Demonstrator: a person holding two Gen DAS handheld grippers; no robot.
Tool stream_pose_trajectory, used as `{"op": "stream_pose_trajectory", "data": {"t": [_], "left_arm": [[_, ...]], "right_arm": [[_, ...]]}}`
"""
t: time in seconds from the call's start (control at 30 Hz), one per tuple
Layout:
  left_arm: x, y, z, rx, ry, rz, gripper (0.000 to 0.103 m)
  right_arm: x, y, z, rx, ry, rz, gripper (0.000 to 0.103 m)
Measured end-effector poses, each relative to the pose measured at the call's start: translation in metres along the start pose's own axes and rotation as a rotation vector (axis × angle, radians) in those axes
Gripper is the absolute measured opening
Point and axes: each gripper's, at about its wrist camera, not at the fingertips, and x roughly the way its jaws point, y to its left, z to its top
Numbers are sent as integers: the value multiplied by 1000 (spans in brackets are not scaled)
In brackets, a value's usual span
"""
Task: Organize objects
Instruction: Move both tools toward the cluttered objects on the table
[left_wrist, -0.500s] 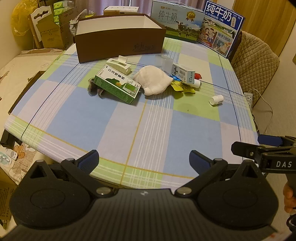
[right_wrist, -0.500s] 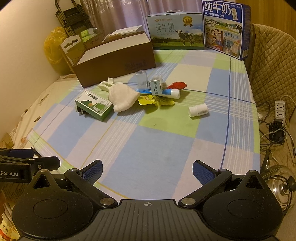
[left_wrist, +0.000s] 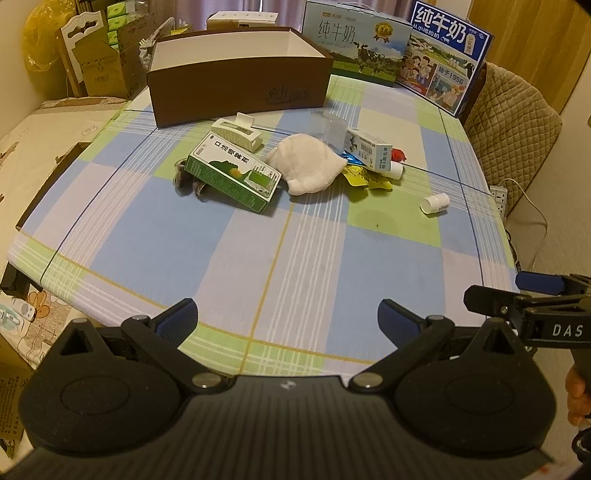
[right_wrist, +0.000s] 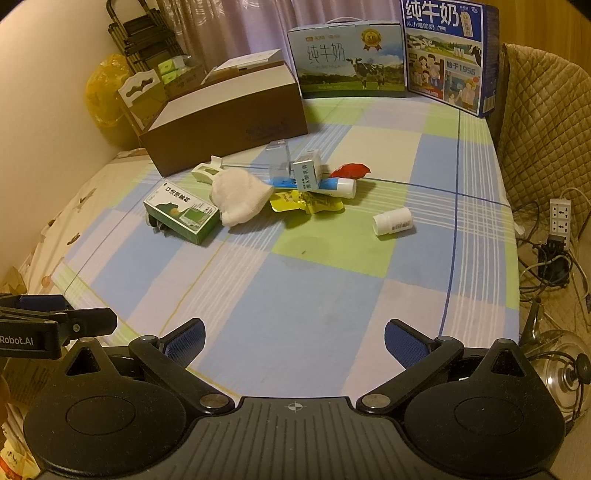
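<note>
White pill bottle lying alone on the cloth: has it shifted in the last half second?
No. The white pill bottle lies on the same green square, just as far from the yellow packet as before.

Woven checked cloth (left_wrist: 303, 258), matt, over the table. At twelve o'clock, matt brown cardboard box (left_wrist: 240, 92) with plain white lining; behind it, glossy printed milk cartons (right_wrist: 347, 59). At centre, soft white terry cloth (left_wrist: 306, 168), rough-napped, beside smooth printed card of the green box (left_wrist: 232, 171). Cream hair clip (left_wrist: 236, 131), hard plastic. At two o'clock, small white plastic bottle (right_wrist: 393, 220), slightly shiny. Crinkled yellow foil sachet (right_wrist: 306, 202), glossy. Quilted fabric on the chair (right_wrist: 543, 122).
</note>
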Motion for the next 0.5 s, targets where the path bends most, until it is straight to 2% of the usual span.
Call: {"op": "stream_pose_trajectory", "data": {"t": [0.5], "left_arm": [[9, 0, 9, 10, 10, 13, 102]], "right_arm": [[9, -5, 8, 2, 8, 6, 101]]}}
